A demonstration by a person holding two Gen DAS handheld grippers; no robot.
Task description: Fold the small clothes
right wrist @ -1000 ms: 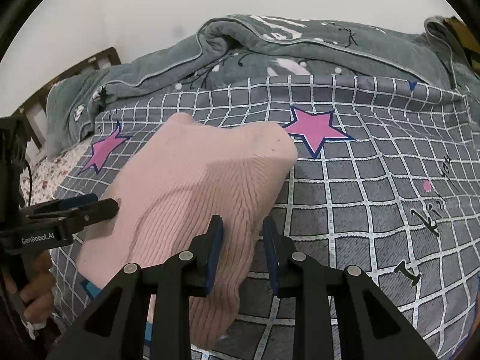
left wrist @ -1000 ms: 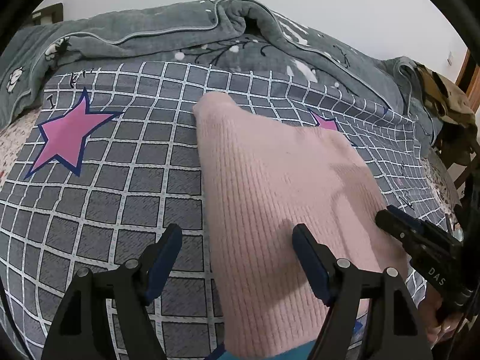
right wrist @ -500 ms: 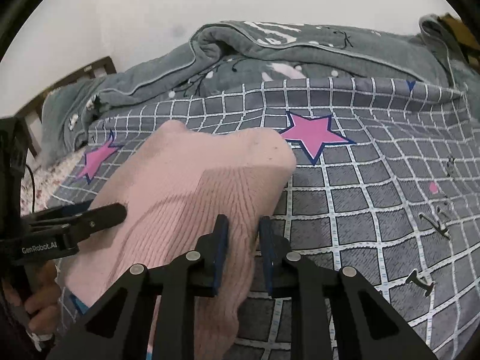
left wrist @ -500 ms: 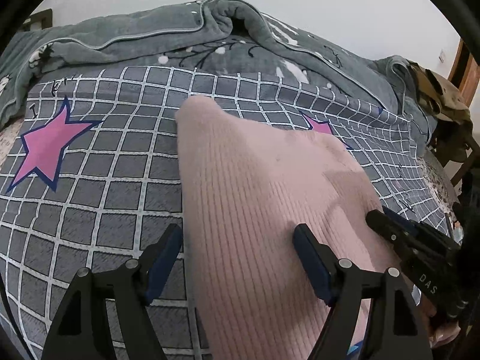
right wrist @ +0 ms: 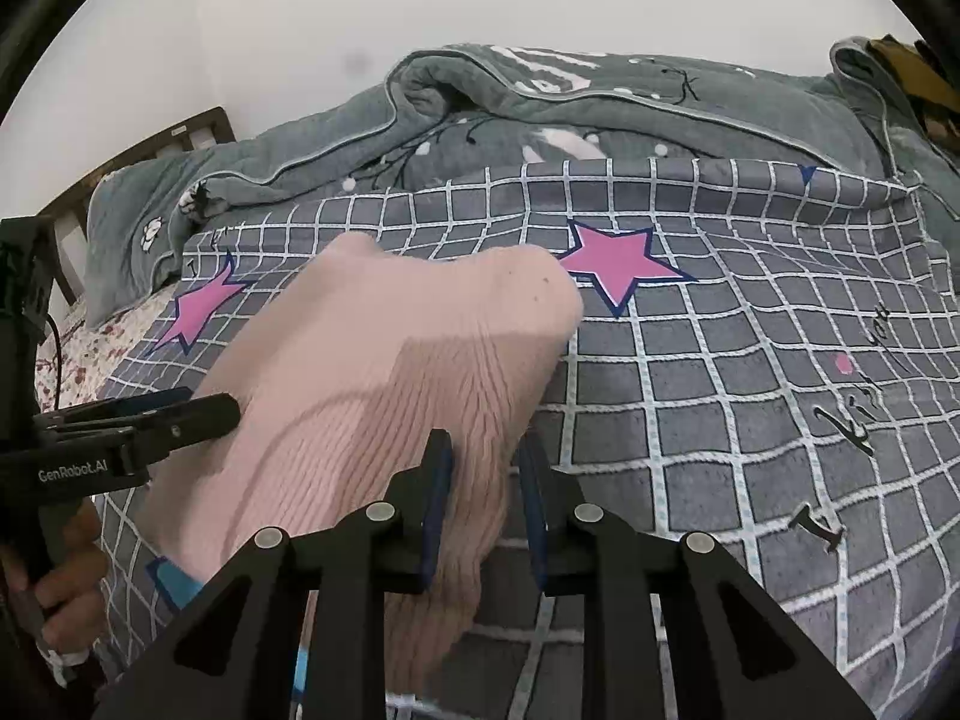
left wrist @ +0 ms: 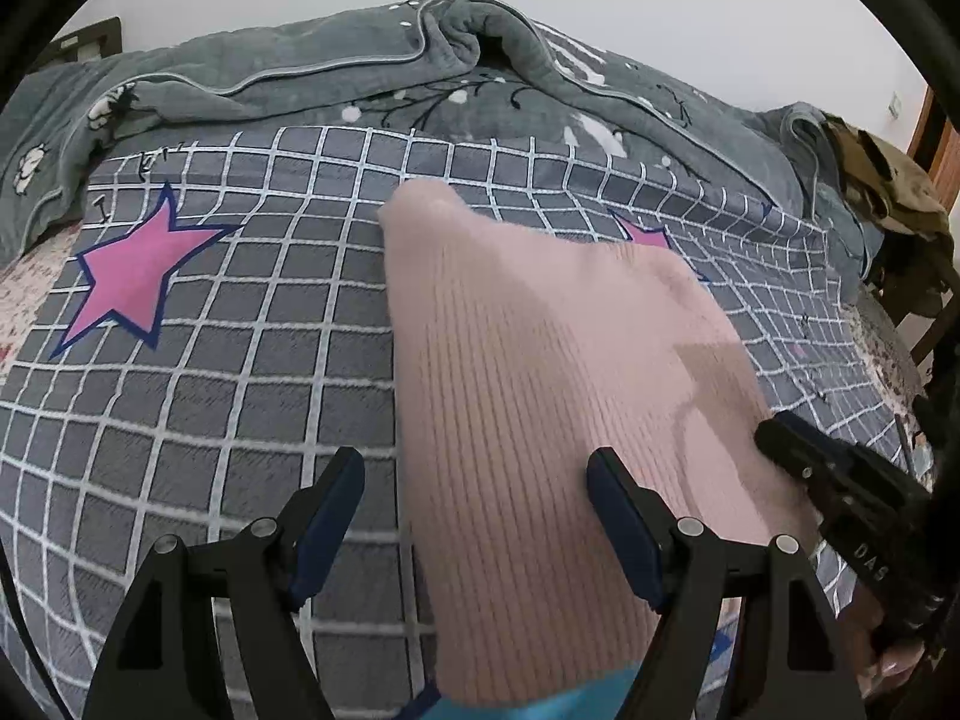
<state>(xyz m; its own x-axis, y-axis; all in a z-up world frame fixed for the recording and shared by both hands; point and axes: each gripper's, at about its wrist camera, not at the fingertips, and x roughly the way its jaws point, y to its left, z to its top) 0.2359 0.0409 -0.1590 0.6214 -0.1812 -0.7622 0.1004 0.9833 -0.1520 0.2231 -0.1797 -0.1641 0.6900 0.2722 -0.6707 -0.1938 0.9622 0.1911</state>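
Checked bedsheet (left wrist: 240, 396) under pink knit (left wrist: 540, 372); my right gripper (right wrist: 485, 498) pinches its near right edge, left gripper (left wrist: 474, 516) spread wide.

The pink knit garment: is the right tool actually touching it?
Touching. In the right wrist view the right tool has its two fingers closed on a bunched edge of the pink knit garment, with fabric pinched between them.
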